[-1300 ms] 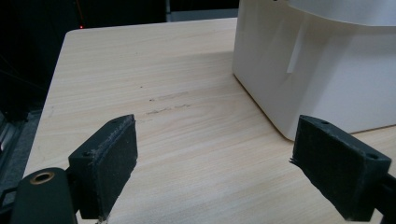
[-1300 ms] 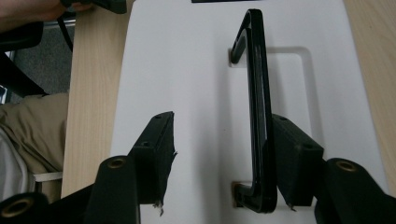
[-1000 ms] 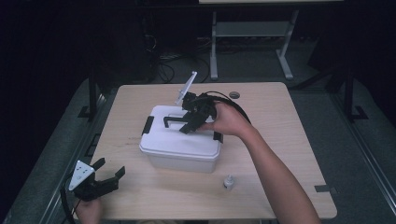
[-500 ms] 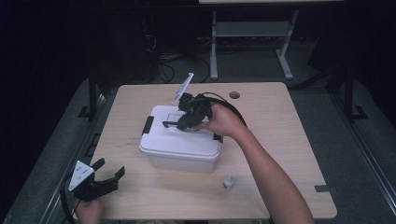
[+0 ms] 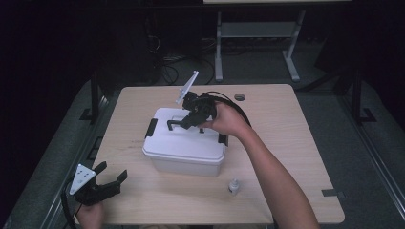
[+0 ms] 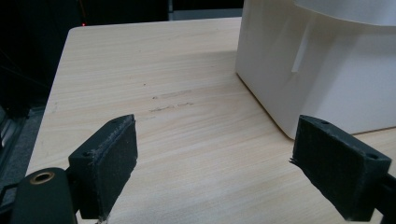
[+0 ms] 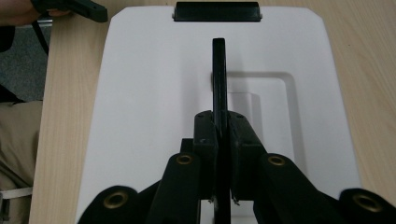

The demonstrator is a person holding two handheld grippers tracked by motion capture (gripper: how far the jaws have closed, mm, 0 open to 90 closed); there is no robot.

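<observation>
While the right gripper (image 7: 218, 140) has just closed on the box's black handle (image 7: 219, 74), lifting remains — lid (image 5: 184, 138) latched; left gripper (image 5: 106, 180) gapes empty on the table (image 5: 286, 157)

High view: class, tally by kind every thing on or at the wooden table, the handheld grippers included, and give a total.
White boxes with a lid: 1, the white box, its black handle clamped by the right gripper.
Small bottles: 1, the small bottle.
Handheld grippers: 2, the second being the left gripper, jaws apart.
Total: 4
</observation>
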